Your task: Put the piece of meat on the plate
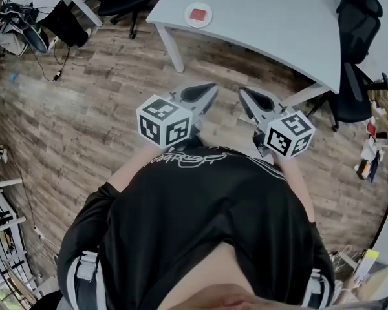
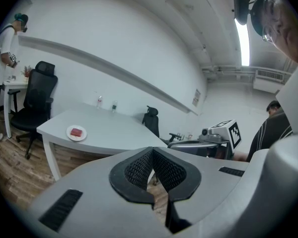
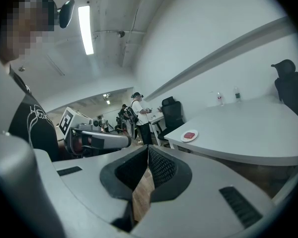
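Meat [image 1: 198, 13] already sat on plate [image 1: 209, 20], near corner of counter [image 1: 265, 11]; placing looked done. Left hand-held gripper [image 1: 213, 88] and right hand-held gripper [image 1: 242, 91] both closed, empty, over floor [image 1: 103, 102], well short of counter.

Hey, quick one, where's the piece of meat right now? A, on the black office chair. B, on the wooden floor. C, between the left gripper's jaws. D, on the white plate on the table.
D: the piece of meat lies on the white plate near the corner of the table; the left gripper and right gripper are both shut and empty.
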